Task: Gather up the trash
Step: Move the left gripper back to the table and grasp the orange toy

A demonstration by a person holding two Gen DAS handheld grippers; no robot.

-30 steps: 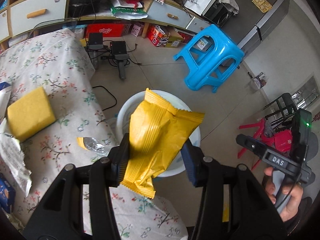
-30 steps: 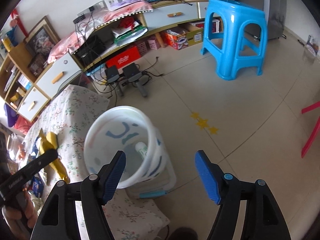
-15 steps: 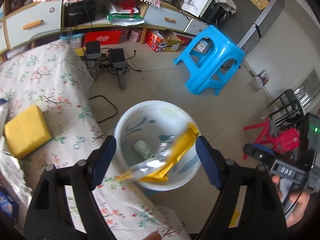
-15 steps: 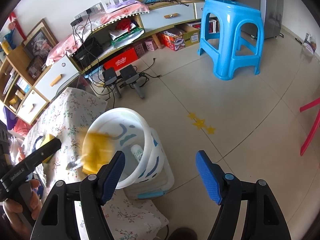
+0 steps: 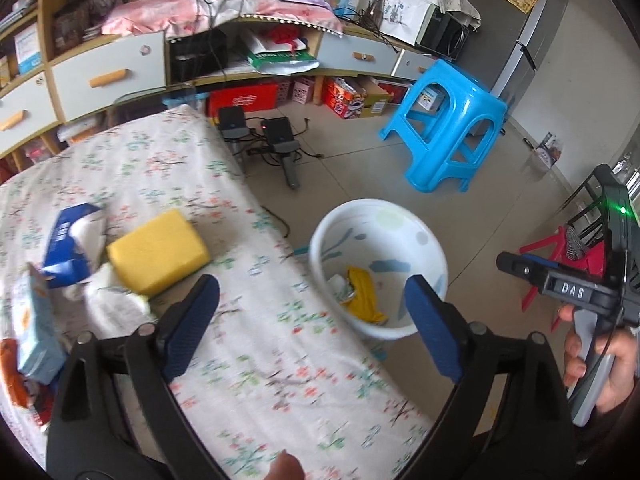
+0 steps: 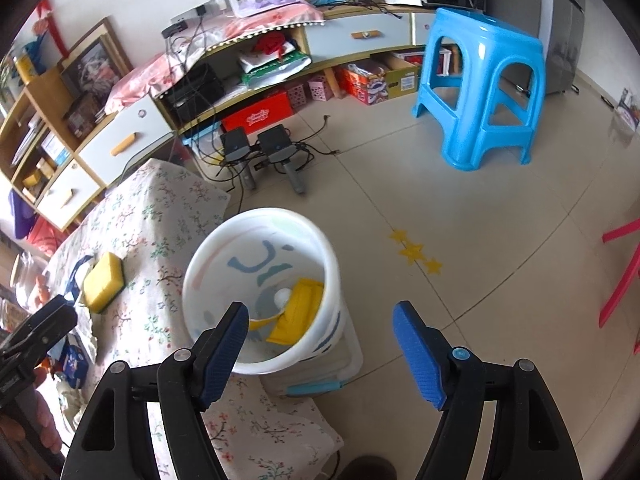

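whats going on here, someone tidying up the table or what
A person is clearing trash off a floral-cloth table with a handheld gripper in each hand. A yellow wrapper lies in the white bin beside the table. The left gripper is empty, its jaws opening, above the table edge. The right gripper hangs open and empty near the bin. A yellow sponge, a blue pack and crumpled paper remain on the table.

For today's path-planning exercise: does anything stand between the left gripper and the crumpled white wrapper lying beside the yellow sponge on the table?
Nothing visible does. The left gripper, its jaws opening and empty, hangs over bare floral cloth, and the white wrapper lies just beyond its left finger. The yellow sponge sits directly behind the wrapper, touching it, not in front.
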